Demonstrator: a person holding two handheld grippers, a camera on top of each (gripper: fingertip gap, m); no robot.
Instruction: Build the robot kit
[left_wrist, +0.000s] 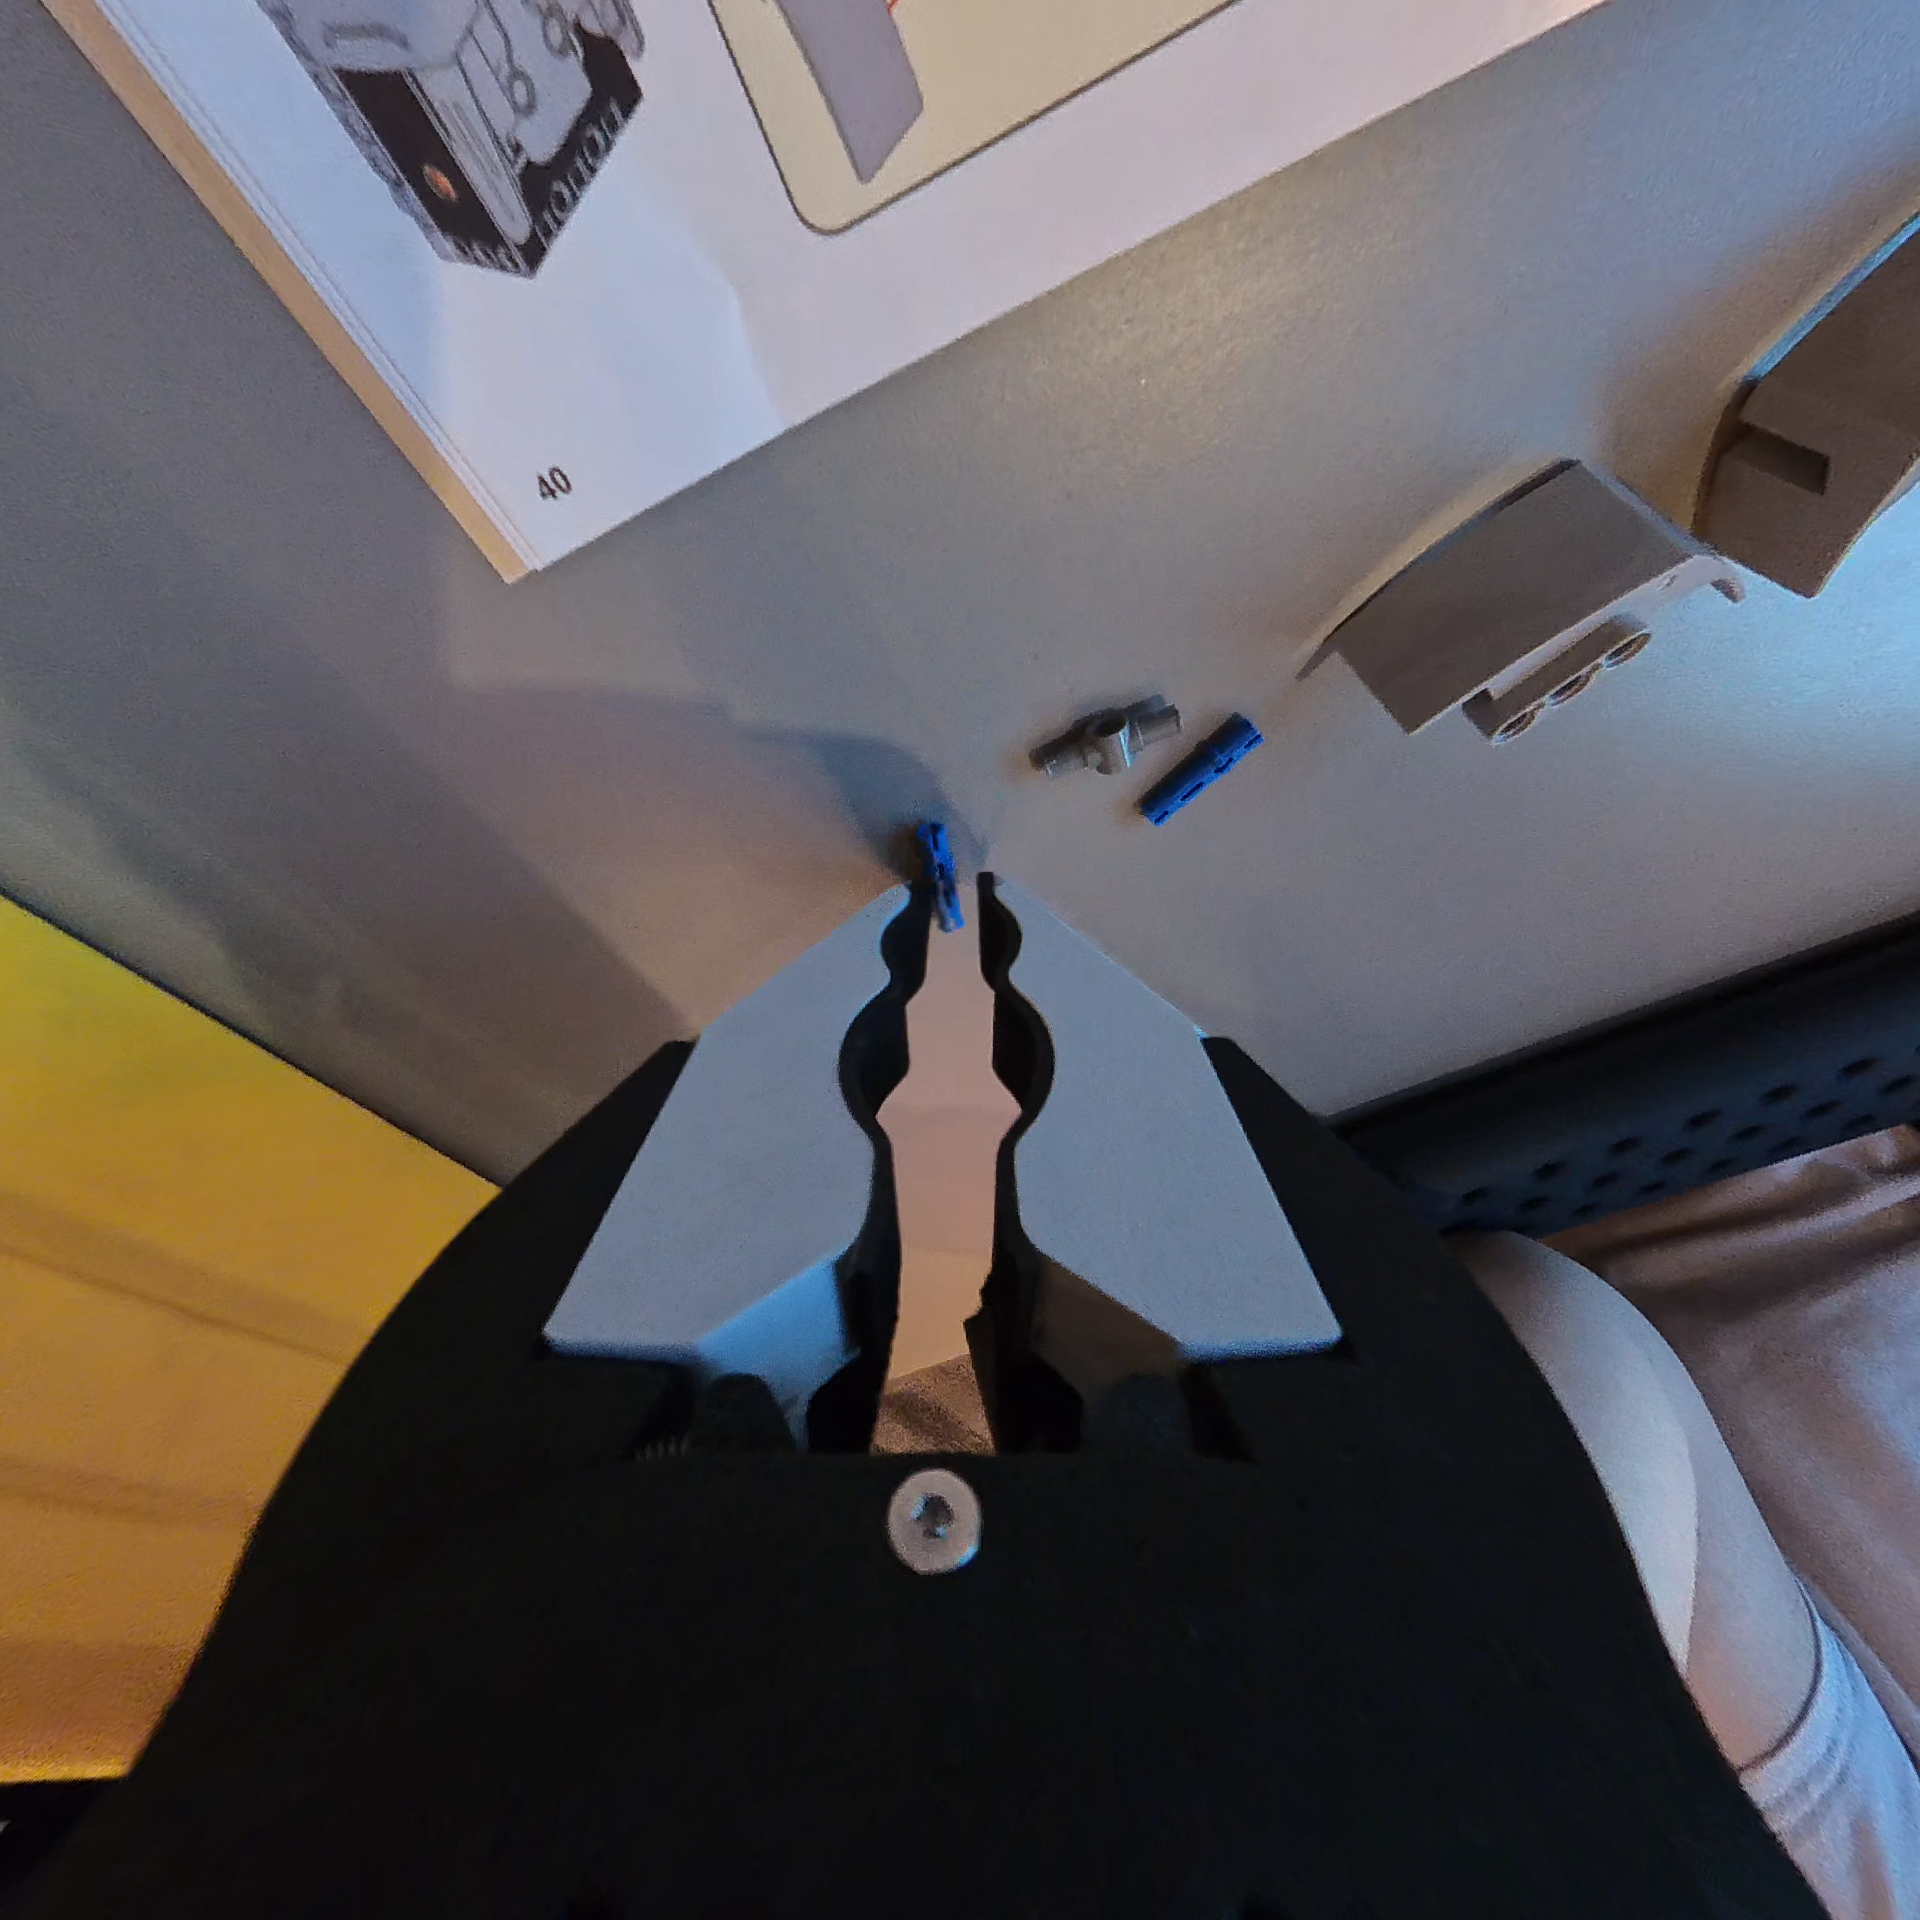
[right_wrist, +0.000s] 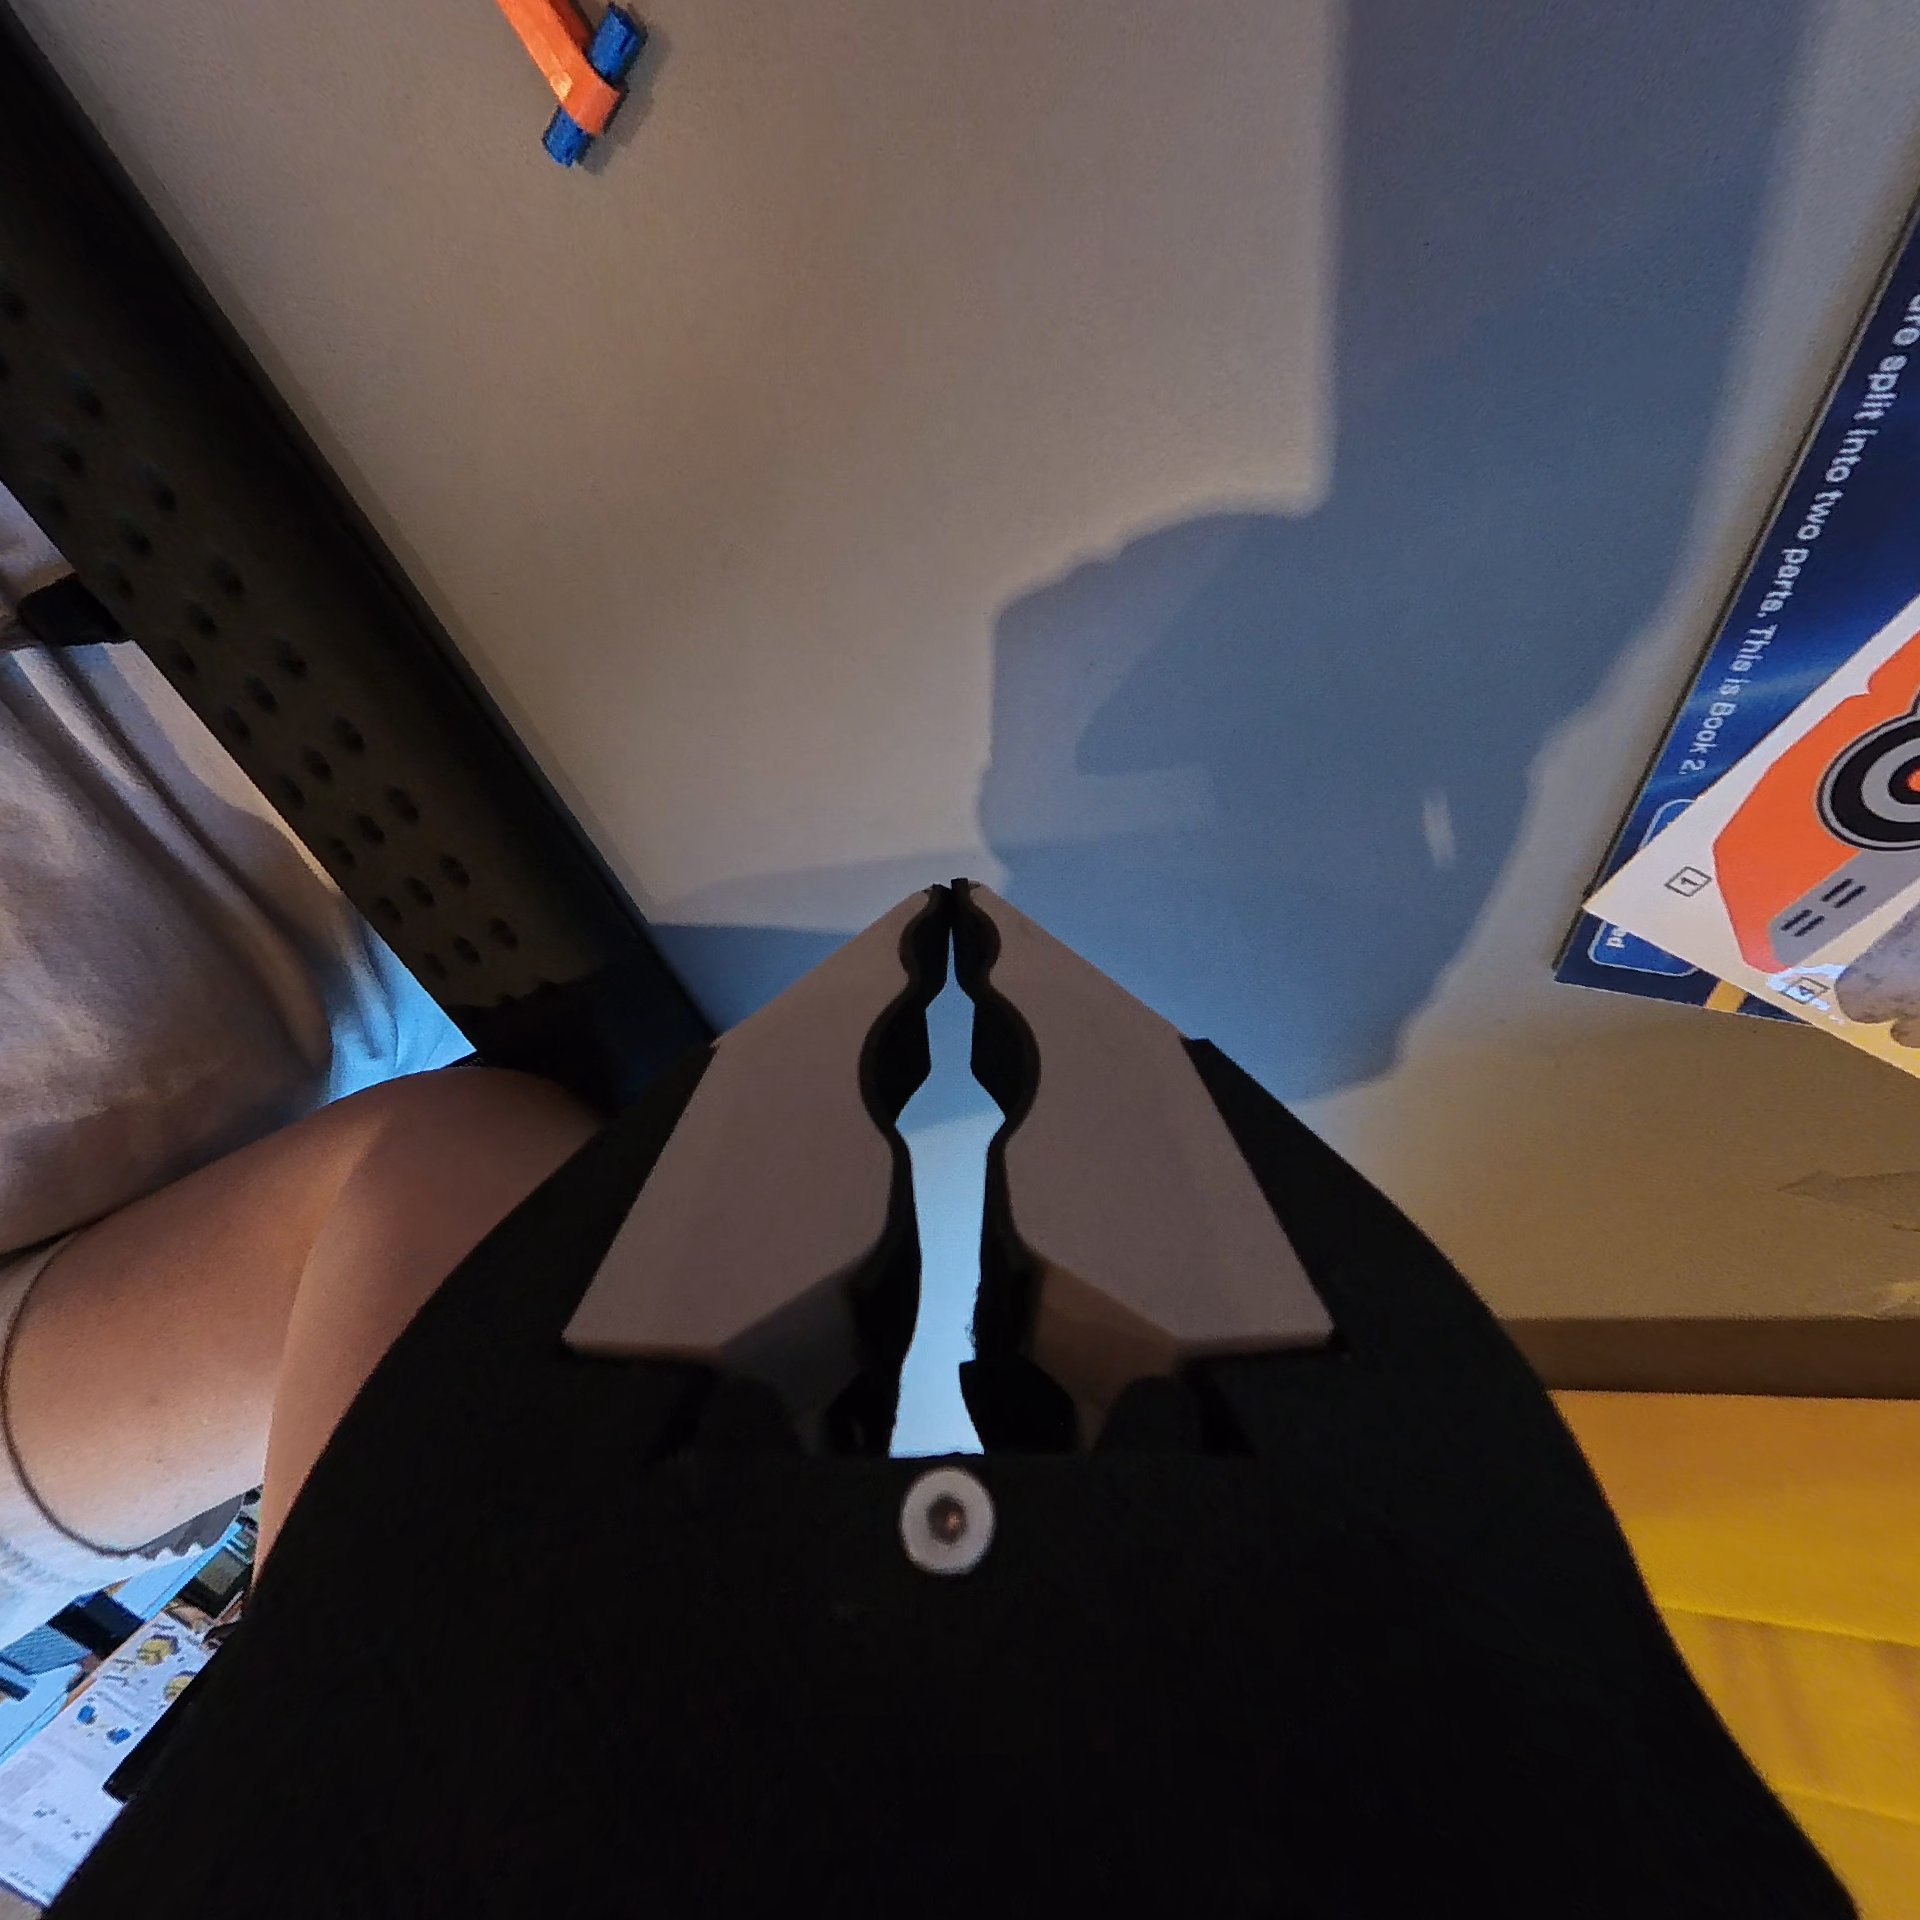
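Left tongs (left_wrist: 956, 894) slightly parted, small blue pin (left_wrist: 938, 873) seemingly against one tip; right tongs (right_wrist: 954, 889) closed, empty.

An open instruction booklet (left_wrist: 644, 343) at the table's (left_wrist: 1039, 468) far edge carries a black page number (left_wrist: 554, 483) in its near corner and lettering on a pictured black block (left_wrist: 468, 135). A blue booklet cover (right_wrist: 1787, 727) at the table's right edge bears white print lines and small boxed numerals. The leaflets (right_wrist: 94, 1704) below the table's near edge are too blurred to read.
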